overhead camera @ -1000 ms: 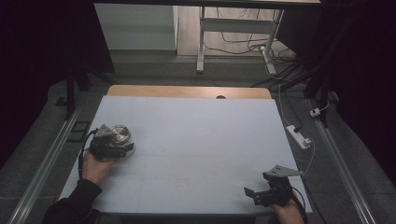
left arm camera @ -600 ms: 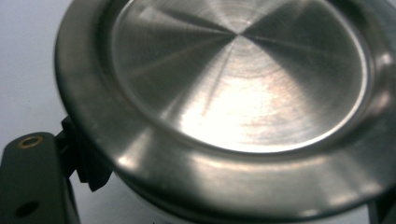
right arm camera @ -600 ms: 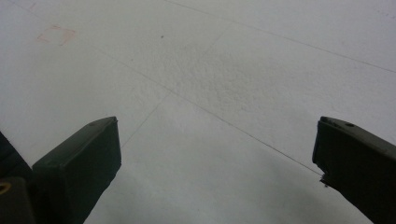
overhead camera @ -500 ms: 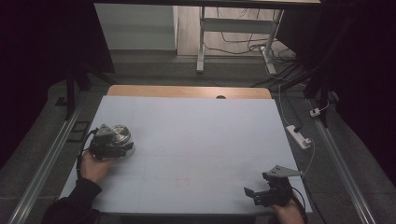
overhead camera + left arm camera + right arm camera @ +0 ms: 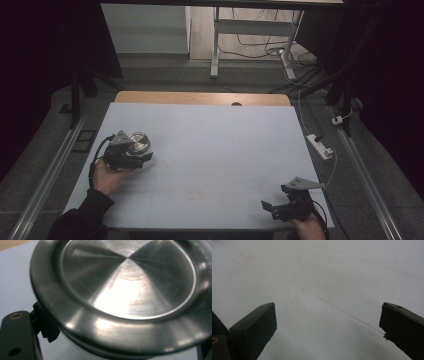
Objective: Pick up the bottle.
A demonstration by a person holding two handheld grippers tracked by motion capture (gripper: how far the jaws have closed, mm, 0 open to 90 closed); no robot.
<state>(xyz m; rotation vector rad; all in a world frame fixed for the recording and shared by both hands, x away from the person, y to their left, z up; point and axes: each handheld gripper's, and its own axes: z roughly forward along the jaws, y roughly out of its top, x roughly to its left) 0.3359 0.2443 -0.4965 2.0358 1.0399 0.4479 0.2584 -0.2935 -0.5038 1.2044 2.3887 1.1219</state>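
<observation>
A round, shiny steel vessel point(image 5: 138, 142) with a wide rim sits at the left of the white table point(image 5: 225, 145). My left gripper point(image 5: 140, 149) is closed around it, held by a hand at the table's left edge. In the left gripper view the vessel's brushed metal face point(image 5: 127, 282) is very close, and a black finger point(image 5: 46, 326) presses against its side under the rim. Near the front right corner, my right gripper point(image 5: 275, 198) rests low over the table. In the right gripper view the right gripper point(image 5: 328, 322) is open, its jaws wide apart over bare white surface.
A bare wooden strip point(image 5: 200, 97) runs along the table's far edge. A white power strip point(image 5: 320, 146) and cables lie on the floor to the right. A faint red mark point(image 5: 242, 258) shows on the table ahead of the right gripper. Metal rails flank both sides.
The left gripper and the steel vessel have shifted slightly to the right and away. The right gripper has stayed in place.
</observation>
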